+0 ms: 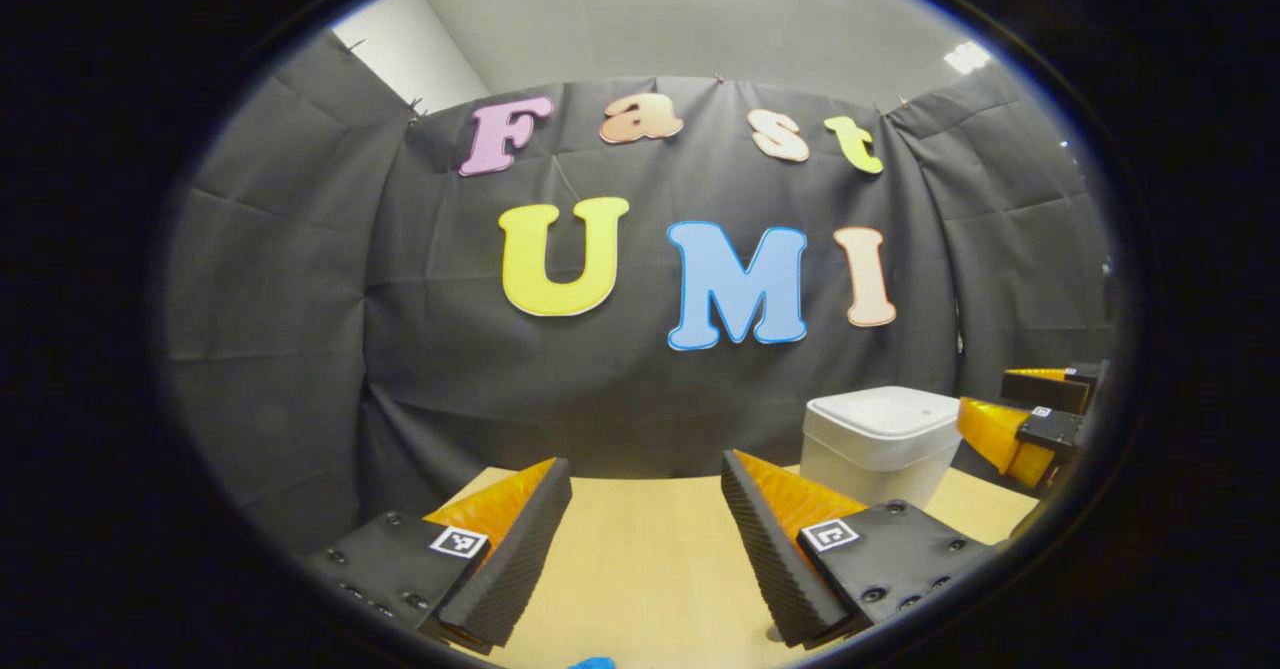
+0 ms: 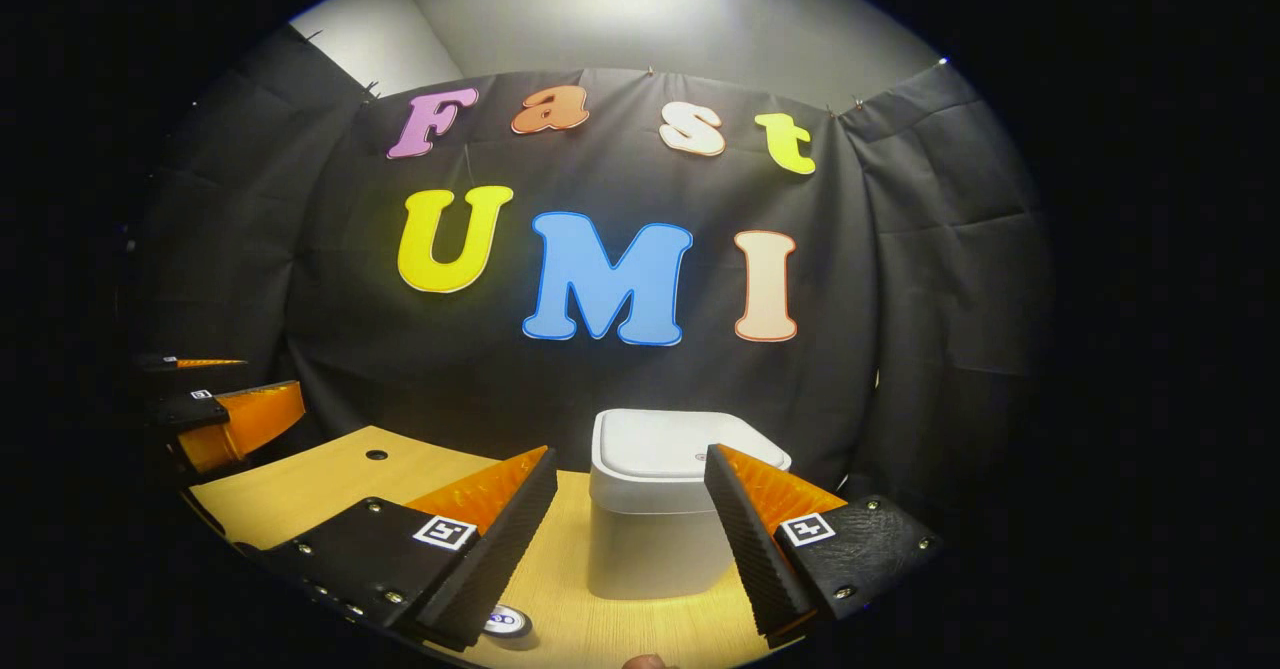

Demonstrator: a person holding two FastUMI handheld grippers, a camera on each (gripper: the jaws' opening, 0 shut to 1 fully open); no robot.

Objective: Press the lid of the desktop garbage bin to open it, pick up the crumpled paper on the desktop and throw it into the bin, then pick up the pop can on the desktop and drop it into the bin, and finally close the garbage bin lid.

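Your left tongs [image 1: 645, 509] stood wide, holding nothing, above the tabletop [image 1: 650, 559]. Your right tongs [image 2: 630, 504] were wide too, with the garbage bin [image 2: 650, 539], lid [image 2: 670, 444] closed, standing just ahead between the fingers, on the tabletop.

White bin [image 2: 655, 529], pale wood desktop [image 1: 650, 569]

Light wooden table [image 2: 300, 489], white lidded bin [image 2: 655, 529] standing on it, lid closed

Lidded bin [image 2: 655, 529] between spread fingers [image 2: 500, 539]
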